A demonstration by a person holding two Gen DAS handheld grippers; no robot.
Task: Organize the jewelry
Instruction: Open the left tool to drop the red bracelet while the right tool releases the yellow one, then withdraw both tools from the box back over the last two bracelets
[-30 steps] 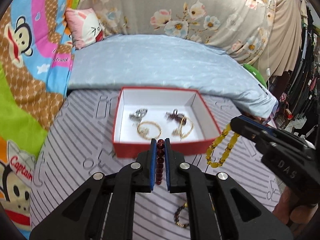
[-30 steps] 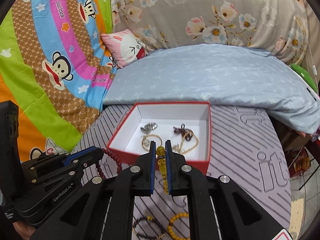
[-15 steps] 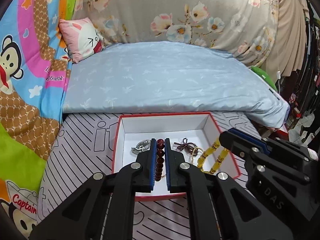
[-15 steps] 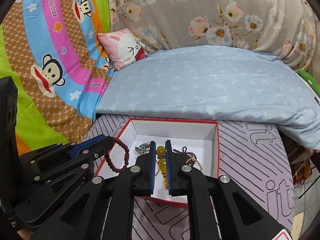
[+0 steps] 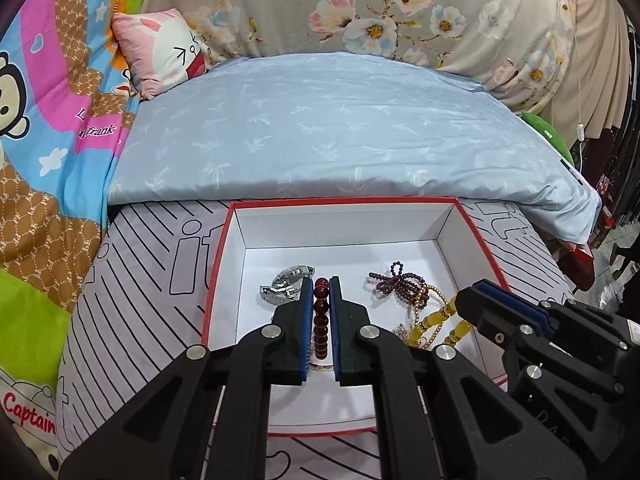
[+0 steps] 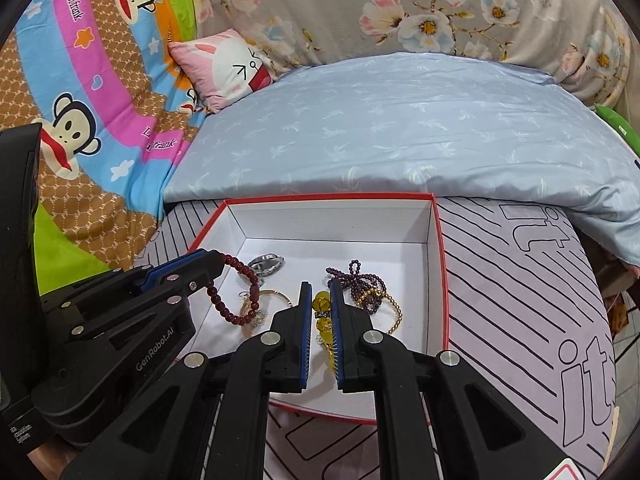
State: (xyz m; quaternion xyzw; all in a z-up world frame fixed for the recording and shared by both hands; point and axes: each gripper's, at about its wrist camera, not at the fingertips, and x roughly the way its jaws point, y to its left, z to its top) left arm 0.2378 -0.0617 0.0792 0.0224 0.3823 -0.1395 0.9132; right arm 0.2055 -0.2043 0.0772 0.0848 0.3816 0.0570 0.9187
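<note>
A red box with a white inside (image 5: 344, 226) (image 6: 332, 220) lies on the striped sheet. My left gripper (image 5: 321, 285) is shut on a dark red bead bracelet (image 5: 321, 320) (image 6: 234, 298) and holds it over the box. My right gripper (image 6: 321, 289) is shut on a yellow bead bracelet (image 6: 322, 322) (image 5: 440, 320) over the box, right of the left one. In the box lie a silver watch (image 5: 286, 284), a purple bead string (image 5: 398, 282) and gold chains (image 6: 390, 308).
A light blue pillow (image 5: 340, 128) lies behind the box. A pink cartoon cushion (image 5: 164, 50) and a colourful monkey blanket (image 6: 80, 92) are at the left. The bed edge falls away at the right (image 6: 616, 300).
Both grippers moved forward from the box's front edge to above its inside, carrying their bracelets. The bracelets now hang lower, among the jewelry in the box.
</note>
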